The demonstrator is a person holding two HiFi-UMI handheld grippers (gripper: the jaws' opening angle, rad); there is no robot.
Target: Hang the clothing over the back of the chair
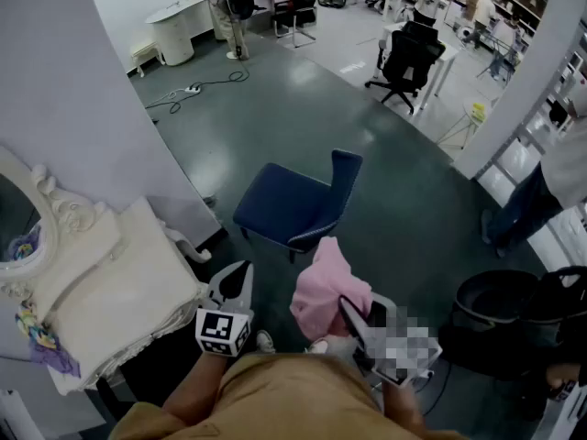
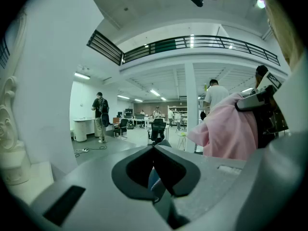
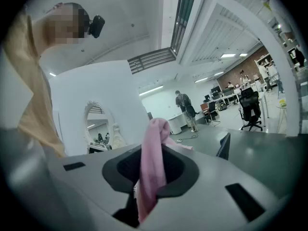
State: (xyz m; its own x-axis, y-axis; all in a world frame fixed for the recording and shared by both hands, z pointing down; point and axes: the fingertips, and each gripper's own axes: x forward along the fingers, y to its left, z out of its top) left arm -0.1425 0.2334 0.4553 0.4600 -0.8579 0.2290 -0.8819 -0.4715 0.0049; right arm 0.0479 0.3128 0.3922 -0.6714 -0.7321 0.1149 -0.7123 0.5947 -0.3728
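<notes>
A blue chair [image 1: 292, 211] stands on the dark floor ahead of me, its back [image 1: 346, 183] on the far right side. The pink clothing [image 1: 321, 287] hangs bunched in front of it, and my right gripper [image 1: 347, 308] is shut on it. In the right gripper view the pink cloth [image 3: 152, 165] runs up between the jaws of the right gripper [image 3: 153, 150], and the chair's back [image 3: 223, 146] shows beyond. My left gripper [image 1: 240, 275] is shut and holds nothing, to the left of the cloth. In its own view the left gripper [image 2: 154, 147] has the pink clothing [image 2: 231, 131] at the right.
A white dressing table [image 1: 101, 287] with an oval mirror [image 1: 23, 223] stands close at my left. A black bin [image 1: 500, 310] sits at the right, near a standing person [image 1: 550, 181]. A black office chair [image 1: 408, 55] and a floor cable [image 1: 197, 88] lie farther off.
</notes>
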